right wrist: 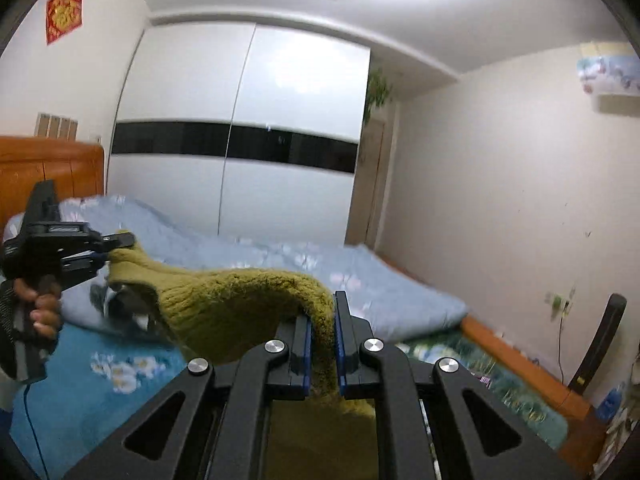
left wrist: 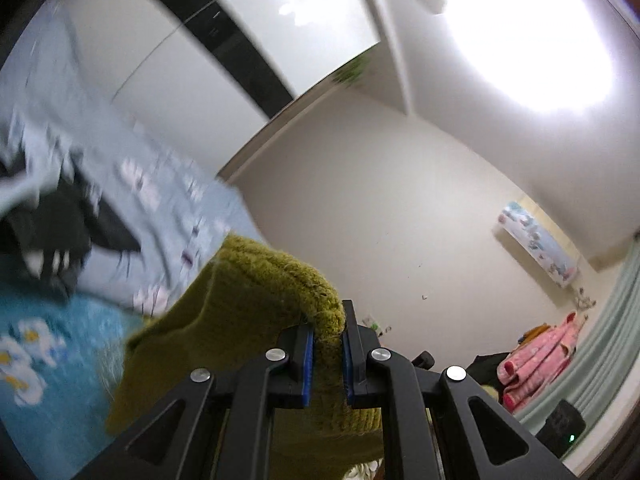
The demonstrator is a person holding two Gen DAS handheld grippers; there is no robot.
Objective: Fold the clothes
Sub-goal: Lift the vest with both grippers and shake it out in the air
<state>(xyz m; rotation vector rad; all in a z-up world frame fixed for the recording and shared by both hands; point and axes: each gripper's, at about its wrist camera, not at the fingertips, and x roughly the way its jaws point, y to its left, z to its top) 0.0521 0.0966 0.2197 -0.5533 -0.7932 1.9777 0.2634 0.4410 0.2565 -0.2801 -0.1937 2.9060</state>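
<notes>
An olive-green knitted sweater (right wrist: 224, 300) hangs in the air above the bed, stretched between both grippers. My right gripper (right wrist: 322, 320) is shut on one edge of it. My left gripper (left wrist: 328, 332) is shut on another edge of the sweater (left wrist: 240, 300), which drapes down to the left. In the right wrist view the left gripper (right wrist: 106, 250) shows at the far left, held by a hand, clamping the sweater's far end.
A bed with a blue flowered sheet (right wrist: 100, 380) and a light blue quilt (right wrist: 360, 280) lies below. Dark clothes (left wrist: 60, 224) lie on the quilt. A white wardrobe (right wrist: 240, 120) stands behind. Pink clothing (left wrist: 540, 352) sits on a pile by the curtain.
</notes>
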